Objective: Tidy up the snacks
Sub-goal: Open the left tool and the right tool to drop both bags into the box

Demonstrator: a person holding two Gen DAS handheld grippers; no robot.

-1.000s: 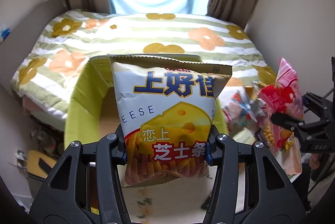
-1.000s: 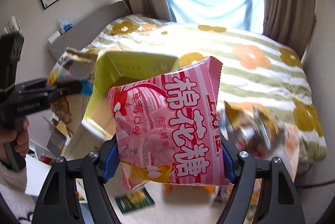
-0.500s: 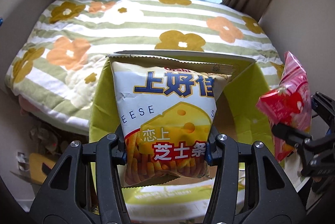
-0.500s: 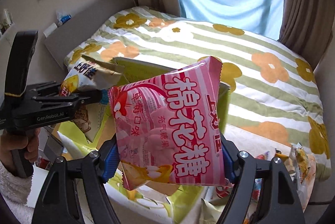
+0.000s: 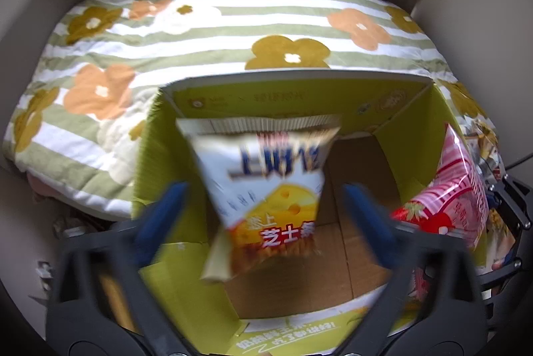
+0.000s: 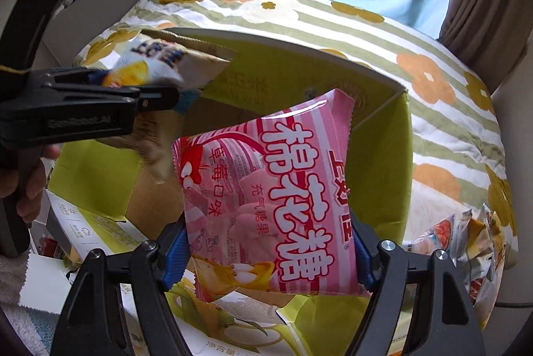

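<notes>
Deposit step under way: left tool (image 5: pixel 263 212) jaws opening, cheese-stick bag (image 5: pixel 269 199) dropping free into the green carton (image 5: pixel 299 96); right tool (image 6: pixel 271 251) grips the pink marshmallow bag (image 6: pixel 266 199), release over carton due next.

Left tongs (image 5: pixel 263 216): black frame, blue pads, blurred. Right tongs (image 6: pixel 269 251): same, silver screws. Possibly white fleecy sleeve (image 6: pixel 10 276).

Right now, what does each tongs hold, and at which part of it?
The right tongs clamp the pink marshmallow bag by its lower side edges. The left tongs are opening; the cheese snack bag between them is loose.
</notes>
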